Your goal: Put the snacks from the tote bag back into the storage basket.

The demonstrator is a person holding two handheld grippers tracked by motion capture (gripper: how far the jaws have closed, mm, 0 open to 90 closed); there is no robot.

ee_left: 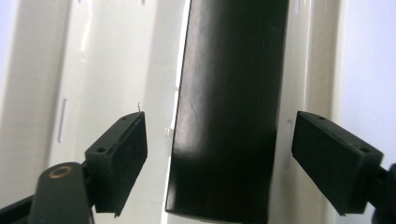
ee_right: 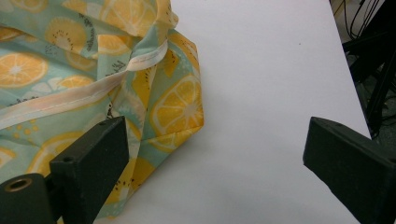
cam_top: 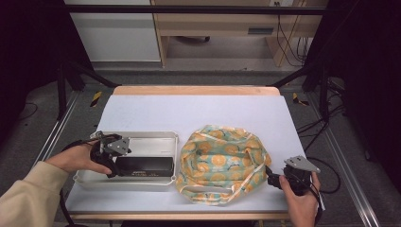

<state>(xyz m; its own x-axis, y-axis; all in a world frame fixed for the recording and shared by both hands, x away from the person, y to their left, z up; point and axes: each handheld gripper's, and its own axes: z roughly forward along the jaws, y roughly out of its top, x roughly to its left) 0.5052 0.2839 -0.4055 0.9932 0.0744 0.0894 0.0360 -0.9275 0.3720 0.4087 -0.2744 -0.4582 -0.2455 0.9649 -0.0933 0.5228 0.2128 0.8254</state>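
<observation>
Both grippers' fingers are standing wide apart, clamping nothing. Seen in the left gripper view, the left gripper (ee_left: pixel 219 163) is hovering over a long black box (ee_left: pixel 231 107), its jaws spread to either side of the box's near end with a gap showing on each side, so they are not touching it. That box is lying inside a shallow white tray (ee_left: pixel 107 65) with slotted walls. From the high view, the tray (cam_top: pixel 142 137) is sitting on the left part of a white-covered table (cam_top: pixel 198 111), and the black box (cam_top: pixel 144 165) is lying along the tray's near side, with the left gripper (cam_top: pixel 109 158) reaching in from the tray's left end, held in the person's left hand (cam_top: pixel 75 158).

Seen in the right gripper view, the right gripper (ee_right: pixel 215 163) is sitting low over the bare white tabletop (ee_right: pixel 271 70), its left jaw just beside the edge of a crumpled cloth bag (ee_right: pixel 93 70) printed with orange and lemon slices on pale green; whether that jaw is touching the fabric is unclear. In the high view, the bag (cam_top: pixel 222 161) is lying heaped right of the tray, its pale strap looping along the near edge, with the right gripper (cam_top: pixel 274 179) at its near right corner, gripped by the right hand (cam_top: pixel 300 201).
</observation>
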